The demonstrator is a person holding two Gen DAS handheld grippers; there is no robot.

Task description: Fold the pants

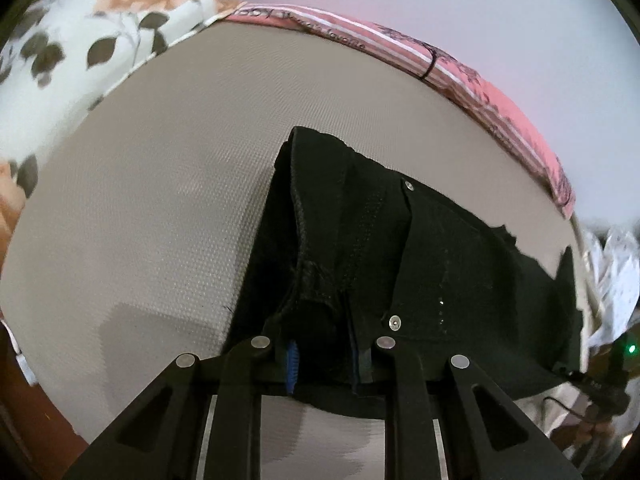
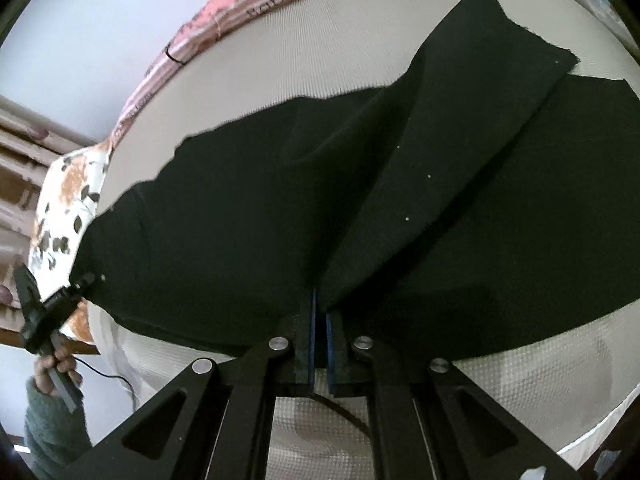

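Observation:
Black pants [image 1: 420,248] hang in a bunch from my left gripper [image 1: 326,364], which is shut on the waistband near the metal snap buttons [image 1: 395,322]. In the right wrist view the pants [image 2: 240,200] spread over the beige mattress [image 2: 540,380], one leg folded across the other. My right gripper [image 2: 320,344] is shut on a raised fold of the black cloth. At the far left of that view, the left gripper [image 2: 86,282] pinches the pants' edge, held by a hand [image 2: 52,364] in a green sleeve.
The textured beige mattress [image 1: 160,200] fills most of the left wrist view. A floral pillow [image 1: 80,40] lies at its far left corner. A pink striped cloth [image 1: 460,64] runs along the far edge by a pale wall. A thin black cable [image 2: 108,376] trails below the hand.

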